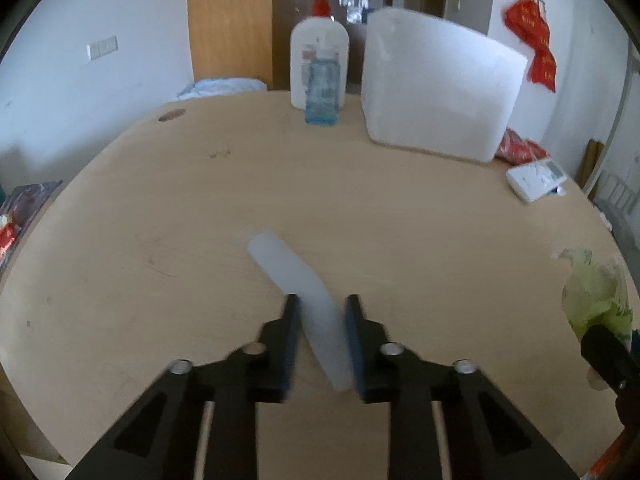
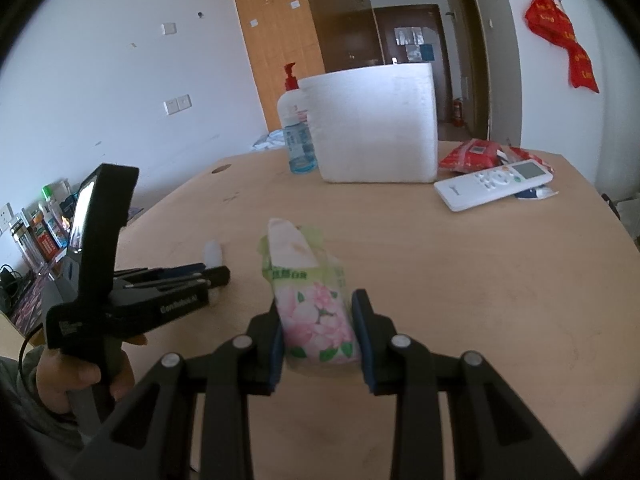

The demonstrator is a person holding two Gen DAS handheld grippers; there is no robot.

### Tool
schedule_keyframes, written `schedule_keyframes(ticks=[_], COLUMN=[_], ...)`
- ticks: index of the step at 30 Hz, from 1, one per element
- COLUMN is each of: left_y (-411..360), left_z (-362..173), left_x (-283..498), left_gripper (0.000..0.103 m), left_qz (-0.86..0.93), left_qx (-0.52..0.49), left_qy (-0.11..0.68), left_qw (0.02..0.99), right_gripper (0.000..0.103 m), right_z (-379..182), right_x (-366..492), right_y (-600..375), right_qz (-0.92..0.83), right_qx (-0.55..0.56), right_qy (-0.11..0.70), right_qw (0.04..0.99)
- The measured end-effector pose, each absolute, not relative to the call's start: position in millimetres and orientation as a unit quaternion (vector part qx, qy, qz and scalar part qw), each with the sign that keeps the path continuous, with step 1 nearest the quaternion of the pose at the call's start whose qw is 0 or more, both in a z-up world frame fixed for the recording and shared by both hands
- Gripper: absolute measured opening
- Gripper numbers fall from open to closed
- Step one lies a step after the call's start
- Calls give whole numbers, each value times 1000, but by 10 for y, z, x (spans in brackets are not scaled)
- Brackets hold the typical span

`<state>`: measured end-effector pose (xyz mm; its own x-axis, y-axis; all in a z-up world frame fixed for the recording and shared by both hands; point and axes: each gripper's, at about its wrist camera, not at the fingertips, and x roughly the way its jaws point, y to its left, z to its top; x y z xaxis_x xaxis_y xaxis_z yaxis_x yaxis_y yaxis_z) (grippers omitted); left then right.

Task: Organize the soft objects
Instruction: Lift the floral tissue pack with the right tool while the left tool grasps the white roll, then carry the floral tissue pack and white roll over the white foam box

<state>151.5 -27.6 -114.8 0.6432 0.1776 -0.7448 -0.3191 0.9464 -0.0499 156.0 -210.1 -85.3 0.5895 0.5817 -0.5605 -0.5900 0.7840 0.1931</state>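
Note:
A pale, translucent white soft strip [image 1: 288, 272] lies slanted on the wooden table [image 1: 160, 220]. Its near end sits between the fingers of my left gripper [image 1: 322, 304], whose pads press on it from both sides. In the right wrist view that gripper [image 2: 220, 276] lies low at the left, held by a hand [image 2: 60, 376], and the strip's tip [image 2: 213, 252] sticks out past it. My right gripper [image 2: 318, 300] is shut on a tissue pack [image 2: 316, 320] with pink flowers and a green wrapper. The same pack [image 1: 596, 292] shows at the right edge of the left wrist view.
A white foam box [image 2: 376, 128] stands at the table's far side, with a red-pump lotion bottle [image 1: 318, 56] and a blue bottle [image 1: 322, 92] to its left. A white remote [image 2: 496, 184] and red packets [image 2: 472, 154] lie at the far right.

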Motion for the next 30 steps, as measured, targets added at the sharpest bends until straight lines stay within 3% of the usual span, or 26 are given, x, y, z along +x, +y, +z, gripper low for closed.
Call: schedule_keyframes(ticks=[4,30], left_y=[-288,-384], left_z=[-1123,-699], left_x=[1517,1298], left_gripper=[12,11], left_qz=[134,115], left_qx=[-73,-24], left_qy=[389,310], left_qw=[909,943], right_gripper=[35,35], right_z=[-851,-700], right_x=[1565,1522], right_y=[-2100,-2059], right_qz=[330,328], right_qx=[-8,-1], right_qy=[312,291], right_qw=[891,899])
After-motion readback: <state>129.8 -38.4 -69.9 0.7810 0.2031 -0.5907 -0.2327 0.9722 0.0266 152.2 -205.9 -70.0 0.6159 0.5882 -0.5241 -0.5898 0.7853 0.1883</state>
